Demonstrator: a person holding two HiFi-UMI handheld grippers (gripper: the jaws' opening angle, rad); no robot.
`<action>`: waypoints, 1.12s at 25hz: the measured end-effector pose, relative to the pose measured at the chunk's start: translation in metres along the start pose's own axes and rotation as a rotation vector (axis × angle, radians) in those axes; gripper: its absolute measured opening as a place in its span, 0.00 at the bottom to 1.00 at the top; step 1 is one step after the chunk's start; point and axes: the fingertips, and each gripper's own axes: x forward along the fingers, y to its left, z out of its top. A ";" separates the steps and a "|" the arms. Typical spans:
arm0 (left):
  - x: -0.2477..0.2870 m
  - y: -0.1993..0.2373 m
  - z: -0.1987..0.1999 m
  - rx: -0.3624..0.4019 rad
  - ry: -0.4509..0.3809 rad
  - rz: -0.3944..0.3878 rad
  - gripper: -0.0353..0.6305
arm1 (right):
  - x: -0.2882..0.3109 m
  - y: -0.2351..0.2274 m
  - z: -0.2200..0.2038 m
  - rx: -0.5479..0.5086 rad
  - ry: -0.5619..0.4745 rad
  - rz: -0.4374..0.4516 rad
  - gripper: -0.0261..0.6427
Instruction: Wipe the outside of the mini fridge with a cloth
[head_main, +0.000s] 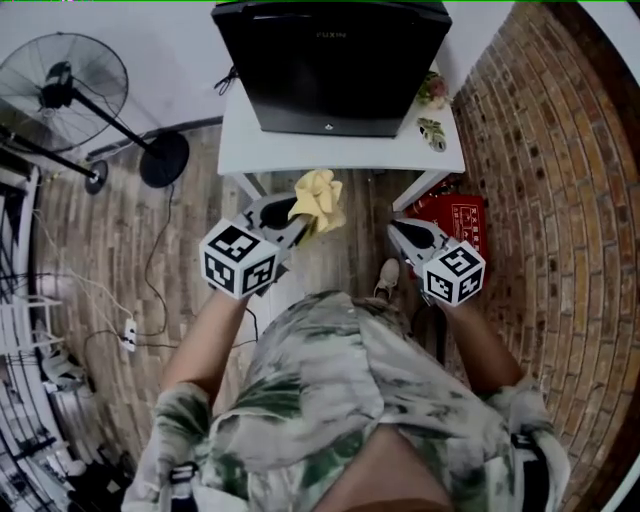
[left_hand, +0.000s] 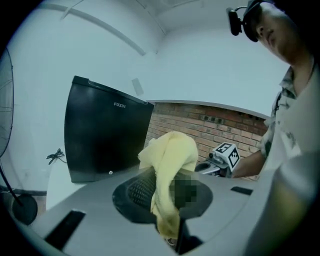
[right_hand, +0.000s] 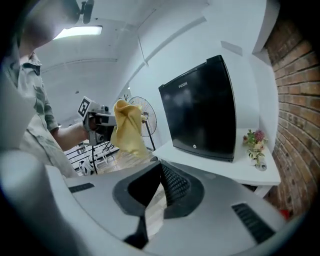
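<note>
The black mini fridge (head_main: 340, 60) (left_hand: 105, 135) (right_hand: 200, 110) stands on a white table (head_main: 300, 150), door towards me. My left gripper (head_main: 298, 218) (left_hand: 167, 197) is shut on a yellow cloth (head_main: 318, 198) (left_hand: 172, 155) (right_hand: 127, 127), which bunches upward above the jaws. It hangs in the air just in front of the table's front edge, apart from the fridge. My right gripper (head_main: 405, 232) (right_hand: 159, 172) is lower right of the table, its jaws together with nothing between them.
A small flower vase (head_main: 432, 95) (right_hand: 255, 145) sits on the table right of the fridge. A standing fan (head_main: 60, 80) is at the left, a red box (head_main: 455, 215) under the table's right side, a brick wall (head_main: 560, 200) on the right. A power strip (head_main: 128, 333) lies on the wooden floor.
</note>
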 end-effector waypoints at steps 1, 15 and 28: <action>-0.012 -0.003 -0.008 -0.006 0.002 -0.004 0.16 | 0.000 0.008 0.000 -0.002 -0.008 -0.002 0.07; -0.105 -0.038 -0.086 -0.045 0.014 -0.008 0.16 | -0.004 0.089 0.003 -0.078 -0.056 -0.031 0.07; -0.128 -0.032 -0.099 -0.060 0.005 0.015 0.16 | -0.002 0.119 0.007 -0.145 -0.056 -0.021 0.07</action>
